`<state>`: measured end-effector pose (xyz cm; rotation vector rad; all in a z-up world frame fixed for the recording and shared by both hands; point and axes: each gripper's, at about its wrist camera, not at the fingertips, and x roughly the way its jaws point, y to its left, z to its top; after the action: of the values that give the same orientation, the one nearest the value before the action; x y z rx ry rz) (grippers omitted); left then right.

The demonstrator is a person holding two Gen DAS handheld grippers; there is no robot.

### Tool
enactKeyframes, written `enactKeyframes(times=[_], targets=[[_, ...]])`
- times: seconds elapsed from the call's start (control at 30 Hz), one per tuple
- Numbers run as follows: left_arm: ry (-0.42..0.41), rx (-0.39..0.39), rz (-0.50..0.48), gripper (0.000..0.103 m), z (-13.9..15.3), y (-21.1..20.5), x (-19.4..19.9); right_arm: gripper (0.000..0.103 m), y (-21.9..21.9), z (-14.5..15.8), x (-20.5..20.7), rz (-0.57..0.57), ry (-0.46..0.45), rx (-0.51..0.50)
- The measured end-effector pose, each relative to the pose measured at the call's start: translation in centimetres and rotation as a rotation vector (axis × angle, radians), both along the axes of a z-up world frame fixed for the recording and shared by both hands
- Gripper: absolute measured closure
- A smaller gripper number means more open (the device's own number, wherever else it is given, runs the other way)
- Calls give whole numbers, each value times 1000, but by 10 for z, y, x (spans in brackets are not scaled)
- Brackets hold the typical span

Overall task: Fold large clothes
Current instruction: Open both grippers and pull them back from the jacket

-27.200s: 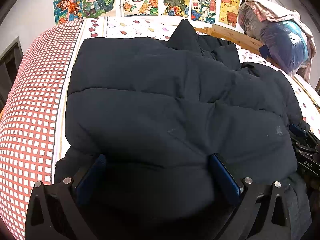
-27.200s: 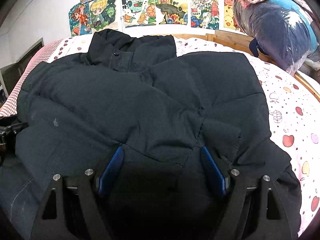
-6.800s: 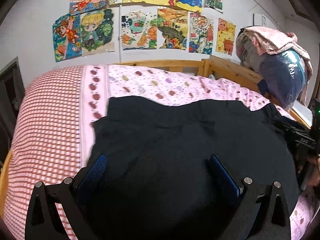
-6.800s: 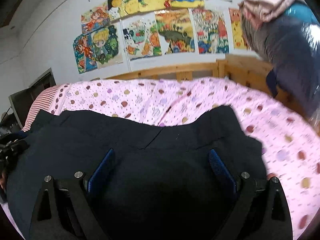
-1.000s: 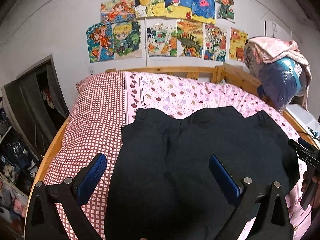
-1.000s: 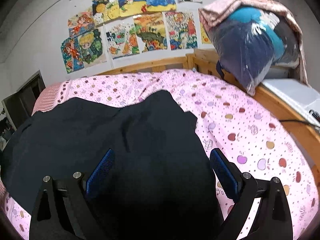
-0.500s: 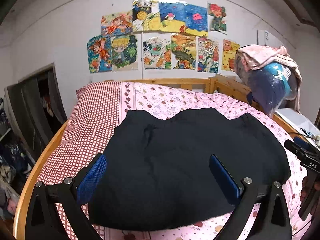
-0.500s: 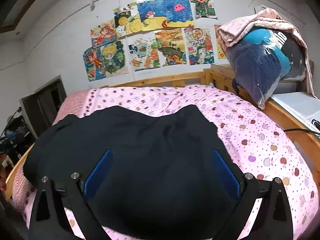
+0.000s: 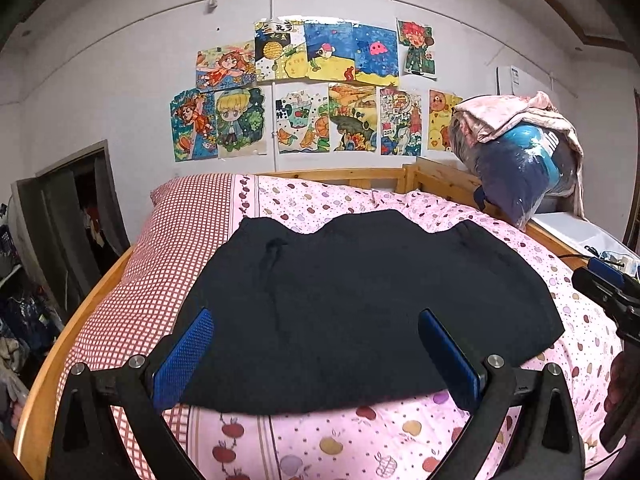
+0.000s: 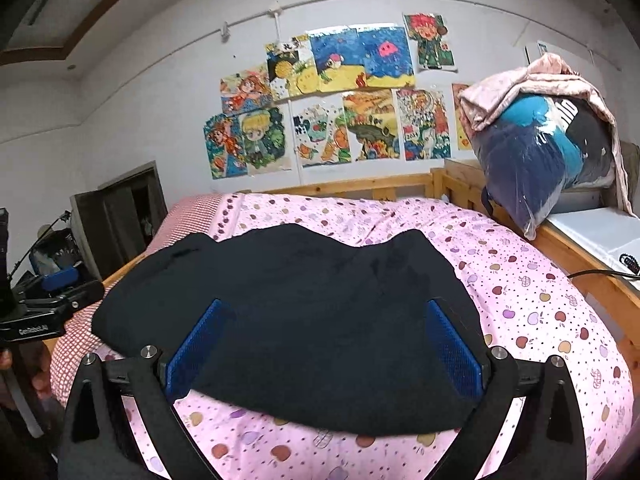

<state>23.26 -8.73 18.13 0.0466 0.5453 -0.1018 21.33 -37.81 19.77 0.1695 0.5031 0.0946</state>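
A large black padded jacket [image 9: 360,296] lies folded into a flat rectangle on the pink spotted bed cover; it also shows in the right wrist view [image 10: 304,312]. My left gripper [image 9: 316,356] is open and empty, held back above the jacket's near edge. My right gripper [image 10: 324,348] is open and empty too, above the near edge on the right side. The right gripper's body [image 9: 612,296] shows at the right edge of the left wrist view, and the left gripper's body [image 10: 44,312] shows at the left edge of the right wrist view. Neither touches the jacket.
The bed has a wooden frame [image 9: 76,328] and headboard [image 10: 360,188]. A red checked pillow or sheet [image 9: 160,248] lies on the left. A bagged bundle of bedding [image 10: 544,148] sits on a white unit at the right. Drawings [image 9: 304,88] cover the wall. Clutter stands at the left [image 9: 24,312].
Both grippers have drawn back and up from the bed, so the whole folded jacket and more of the room show. The jacket has not moved.
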Motion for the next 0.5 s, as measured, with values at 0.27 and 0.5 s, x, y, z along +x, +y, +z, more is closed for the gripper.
enactKeyframes(times=[0.27, 0.5], targets=[[-25, -25, -4, 0, -16, 5, -33, 4, 15, -6, -34, 18, -29, -11], [-40, -38, -9, 0, -27, 8, -59, 4, 30, -13, -63, 33, -48, -33]])
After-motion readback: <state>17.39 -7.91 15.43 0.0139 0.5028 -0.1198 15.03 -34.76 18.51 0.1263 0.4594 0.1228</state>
